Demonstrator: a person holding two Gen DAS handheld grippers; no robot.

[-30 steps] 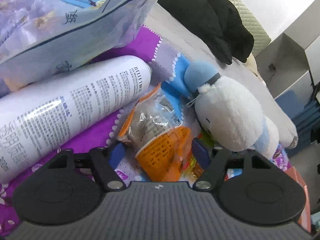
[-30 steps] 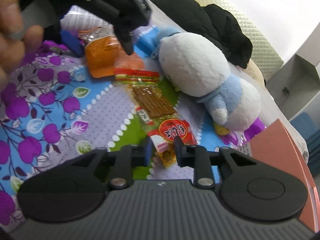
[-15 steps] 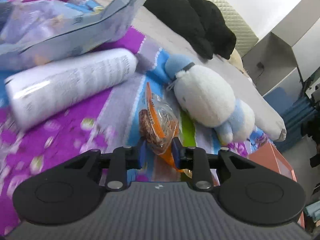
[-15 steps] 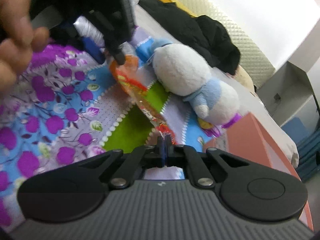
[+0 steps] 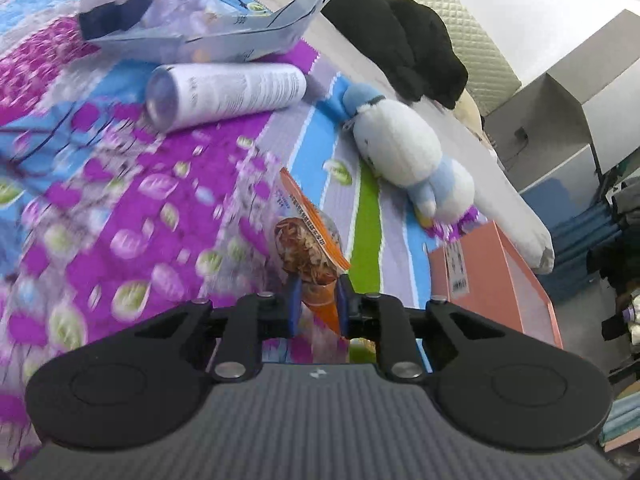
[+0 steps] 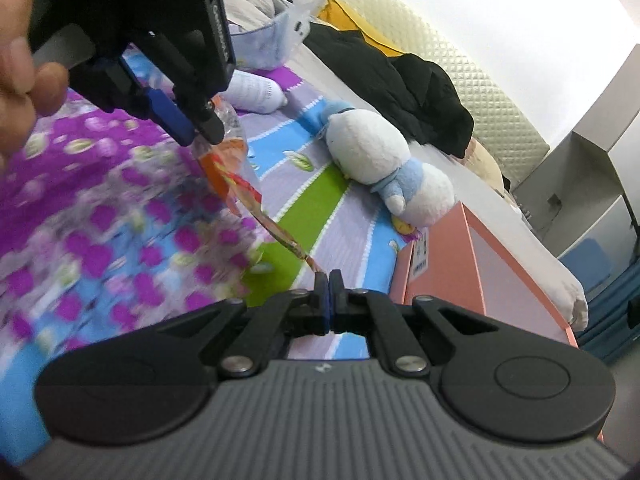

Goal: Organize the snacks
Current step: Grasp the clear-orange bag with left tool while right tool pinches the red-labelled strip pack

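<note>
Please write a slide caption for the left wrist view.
Left hand-held gripper grips an orange snack packet above the floral bedspread.

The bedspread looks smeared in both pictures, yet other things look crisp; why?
Left wrist view: motion blur smears the floral bedspread, while the orange snack bag in the left gripper stays sharp. Right wrist view: same smear at lower left, the plush toy clearer; the fisheye bends the edges.

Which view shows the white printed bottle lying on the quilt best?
The left wrist view: the white bottle lies in full length, its print visible. In the right wrist view only its end shows, behind the left gripper.
</note>
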